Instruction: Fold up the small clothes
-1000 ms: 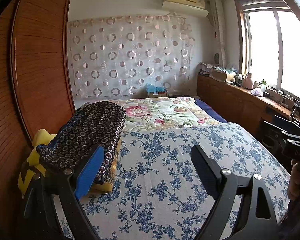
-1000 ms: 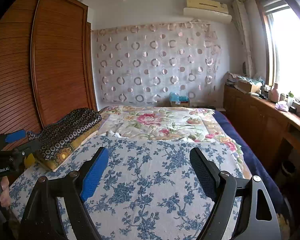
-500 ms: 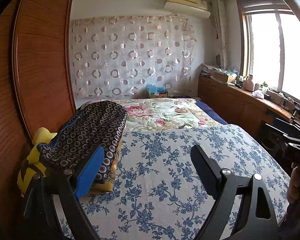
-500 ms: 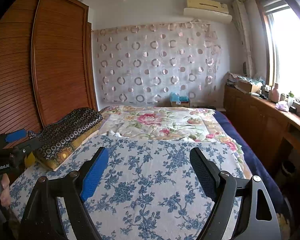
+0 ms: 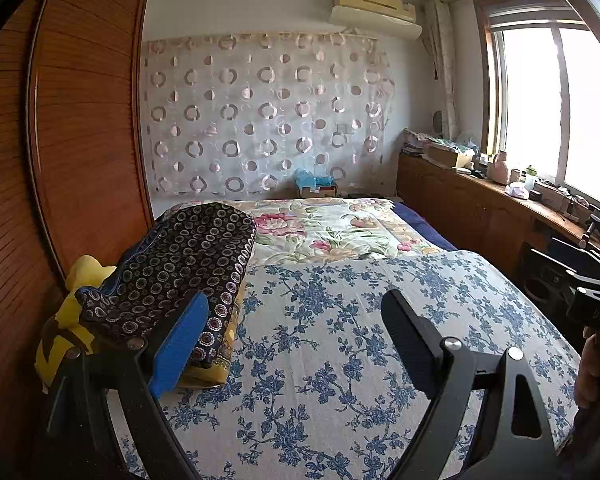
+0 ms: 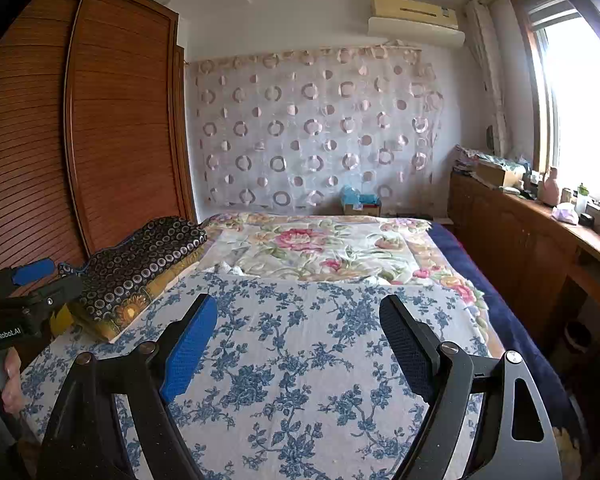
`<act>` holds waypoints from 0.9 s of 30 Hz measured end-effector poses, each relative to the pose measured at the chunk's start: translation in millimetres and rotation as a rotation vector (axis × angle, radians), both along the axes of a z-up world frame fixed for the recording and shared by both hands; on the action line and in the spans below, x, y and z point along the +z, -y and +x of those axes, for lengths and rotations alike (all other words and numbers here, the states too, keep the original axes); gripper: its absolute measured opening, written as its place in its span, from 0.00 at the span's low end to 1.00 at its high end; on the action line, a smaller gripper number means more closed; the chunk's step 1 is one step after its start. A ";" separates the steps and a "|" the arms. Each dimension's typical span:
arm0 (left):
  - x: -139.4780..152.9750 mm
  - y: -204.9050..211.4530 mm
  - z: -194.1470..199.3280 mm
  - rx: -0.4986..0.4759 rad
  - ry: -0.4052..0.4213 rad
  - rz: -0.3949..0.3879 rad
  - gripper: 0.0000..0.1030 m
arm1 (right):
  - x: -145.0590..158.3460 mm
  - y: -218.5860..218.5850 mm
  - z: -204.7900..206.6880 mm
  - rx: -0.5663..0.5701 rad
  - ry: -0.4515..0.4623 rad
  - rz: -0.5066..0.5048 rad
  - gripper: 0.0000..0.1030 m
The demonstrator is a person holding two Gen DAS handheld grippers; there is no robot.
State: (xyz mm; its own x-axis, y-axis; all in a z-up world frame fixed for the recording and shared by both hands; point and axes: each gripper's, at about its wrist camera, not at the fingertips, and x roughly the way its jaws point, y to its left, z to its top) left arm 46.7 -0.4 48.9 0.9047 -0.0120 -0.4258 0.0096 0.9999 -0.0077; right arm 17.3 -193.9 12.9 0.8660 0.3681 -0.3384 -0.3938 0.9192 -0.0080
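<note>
Hovering tools: both hand-held grippers hang above the bed, neither touching any cloth.
Left hand-held gripper (image 5: pixel 294 336): spread wide, nothing between its jaws; one blue pad at lower left of its own view, one black pad at lower right. It also shows at the left edge of the right wrist view (image 6: pixel 28 280), gripped by a hand (image 6: pixel 8 380).
Right hand-held gripper (image 6: pixel 298 336): spread wide and empty, blue pad left of centre, black pad right of centre. It shows too at the right edge of the left wrist view (image 5: pixel 588 280), with a hand (image 5: pixel 596 364) below it.
Dark folded garment with a pattern of small pale rings (image 5: pixel 176 264): lies at centre left of the left wrist view, on top of a pile by the wardrobe side of the bed; seen at middle left in the right wrist view (image 6: pixel 140 260).
Yellow cloth under it (image 5: pixel 80 304): sticks out at the left of the pile, its shape partly hidden.
White bedspread with blue flower sprigs (image 5: pixel 340 340): fills the lower centre of both views.
Cream quilt with pink roses (image 5: pixel 320 228): lies beyond the bedspread, centre of frame.
Brown slatted wooden wardrobe (image 5: pixel 88 120): upper left.
Sheer curtain with ring pattern (image 5: pixel 260 112): upper centre, on the far wall.
Window (image 5: pixel 560 100): upper right, very bright.
</note>
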 end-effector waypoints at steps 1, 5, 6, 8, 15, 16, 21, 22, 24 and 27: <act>-0.1 -0.1 -0.2 0.000 0.001 -0.001 0.86 | -0.2 0.5 0.0 0.001 0.001 0.000 0.82; 0.2 -0.4 -0.2 0.000 0.002 0.000 0.86 | 0.0 0.9 0.4 0.001 0.000 0.001 0.82; -0.2 -0.2 -0.2 0.000 0.001 -0.001 0.86 | 0.3 1.0 0.6 0.001 0.001 0.000 0.82; -0.4 -0.2 -0.2 0.000 0.001 -0.001 0.86 | 0.0 1.1 0.8 0.000 0.000 -0.001 0.82; -0.3 -0.2 -0.3 0.000 0.002 -0.001 0.86 | -0.2 2.1 1.1 0.003 0.001 0.001 0.82; -0.5 -0.2 -0.3 -0.001 0.002 -0.001 0.86 | -0.2 2.3 1.5 0.003 0.001 0.001 0.82; -0.6 -0.1 -0.3 0.000 0.002 -0.001 0.86 | -0.2 2.9 2.2 0.002 0.002 0.000 0.82; -0.4 -0.3 -0.2 0.000 0.002 -0.001 0.86 | -0.2 3.1 2.4 0.002 0.002 0.000 0.82; -0.8 0.0 -0.3 0.000 0.001 -0.002 0.86 | 0.1 2.9 3.0 0.002 0.001 0.000 0.82; -0.9 0.0 -0.4 0.000 0.002 -0.001 0.86 | 0.2 3.0 3.3 0.003 0.001 0.000 0.82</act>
